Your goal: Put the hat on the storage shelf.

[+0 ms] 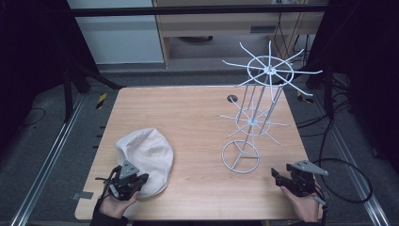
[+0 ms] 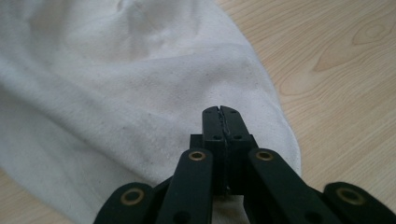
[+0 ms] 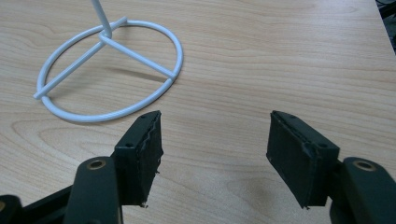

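A pale wooden table (image 1: 197,122) stood on a grey floor between dark curtains. At its left the left gripper (image 2: 221,112) hung over the near edge of a white cloth cap (image 1: 147,157), jaws pressed together with nothing visibly pinched. Right of centre the white wire rack (image 1: 256,113) stood bare, and the right gripper (image 3: 212,154) waited wide open and empty, so any hanging looked not yet begun.

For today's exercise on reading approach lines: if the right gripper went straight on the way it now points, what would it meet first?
Probably bare table. The right gripper, jaws open with nothing between them, points past the wire stand's ring base, which lies left of its line. Depth is hard to judge, so it might graze the ring's rim.
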`<state>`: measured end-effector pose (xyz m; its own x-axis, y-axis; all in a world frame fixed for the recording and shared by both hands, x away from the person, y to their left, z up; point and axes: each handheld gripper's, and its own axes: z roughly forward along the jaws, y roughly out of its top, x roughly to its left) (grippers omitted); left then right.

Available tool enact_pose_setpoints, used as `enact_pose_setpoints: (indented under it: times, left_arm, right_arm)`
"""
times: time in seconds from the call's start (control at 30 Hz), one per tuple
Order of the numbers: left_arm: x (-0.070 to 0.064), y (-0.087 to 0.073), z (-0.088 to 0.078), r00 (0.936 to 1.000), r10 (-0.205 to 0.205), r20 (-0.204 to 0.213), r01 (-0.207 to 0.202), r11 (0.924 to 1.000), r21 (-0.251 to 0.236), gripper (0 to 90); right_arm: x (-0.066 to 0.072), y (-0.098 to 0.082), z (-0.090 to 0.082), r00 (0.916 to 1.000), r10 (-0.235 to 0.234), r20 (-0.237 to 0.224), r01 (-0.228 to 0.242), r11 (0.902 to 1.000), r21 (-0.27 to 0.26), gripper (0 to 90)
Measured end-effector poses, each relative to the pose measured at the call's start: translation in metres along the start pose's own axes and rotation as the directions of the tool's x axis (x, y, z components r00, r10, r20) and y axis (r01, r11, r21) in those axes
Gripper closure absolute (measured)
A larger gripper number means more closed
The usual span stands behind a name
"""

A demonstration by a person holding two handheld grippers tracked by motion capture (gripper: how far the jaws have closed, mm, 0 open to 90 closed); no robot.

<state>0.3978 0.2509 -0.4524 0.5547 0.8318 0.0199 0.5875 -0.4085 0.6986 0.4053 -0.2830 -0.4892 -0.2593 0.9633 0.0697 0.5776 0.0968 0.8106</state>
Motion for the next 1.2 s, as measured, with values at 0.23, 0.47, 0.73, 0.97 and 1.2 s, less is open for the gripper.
enact_pose_setpoints:
  times: [0.23, 0.47, 0.73, 0.97, 1.2]
  left_arm:
    - [0.010, -0.008, -0.013, 0.9989, -0.047, -0.006, 0.047, 0.9985, -0.028, 90.0]
    - [0.014, 0.009, -0.042, 0.9917, -0.103, -0.078, 0.088, 0.9809, -0.173, 72.1]
    - [0.042, 0.009, -0.042, 0.9643, -0.206, -0.166, 0.178, 0.9691, -0.171, 52.3]
    - [0.053, 0.013, -0.027, 0.9526, -0.246, -0.179, 0.220, 0.9635, -0.153, 44.1]
    - [0.064, 0.015, -0.006, 0.9439, -0.278, -0.177, 0.262, 0.9587, -0.111, 47.8]
  right_arm:
    - [0.000, 0.000, 0.000, 1.0000, -0.003, 0.000, 0.003, 1.0000, 0.000, 35.4]
    - [-0.001, 0.000, -0.001, 1.0000, 0.007, -0.002, -0.007, 1.0000, 0.001, 35.2]
    - [0.000, 0.000, 0.001, 1.0000, 0.001, -0.001, -0.001, 1.0000, 0.003, 34.7]
    - [-0.001, 0.000, 0.002, 1.0000, 0.003, -0.004, -0.003, 1.0000, 0.008, 34.4]
    - [-0.001, 0.000, 0.002, 1.0000, 0.004, -0.005, -0.004, 1.0000, 0.008, 34.2]
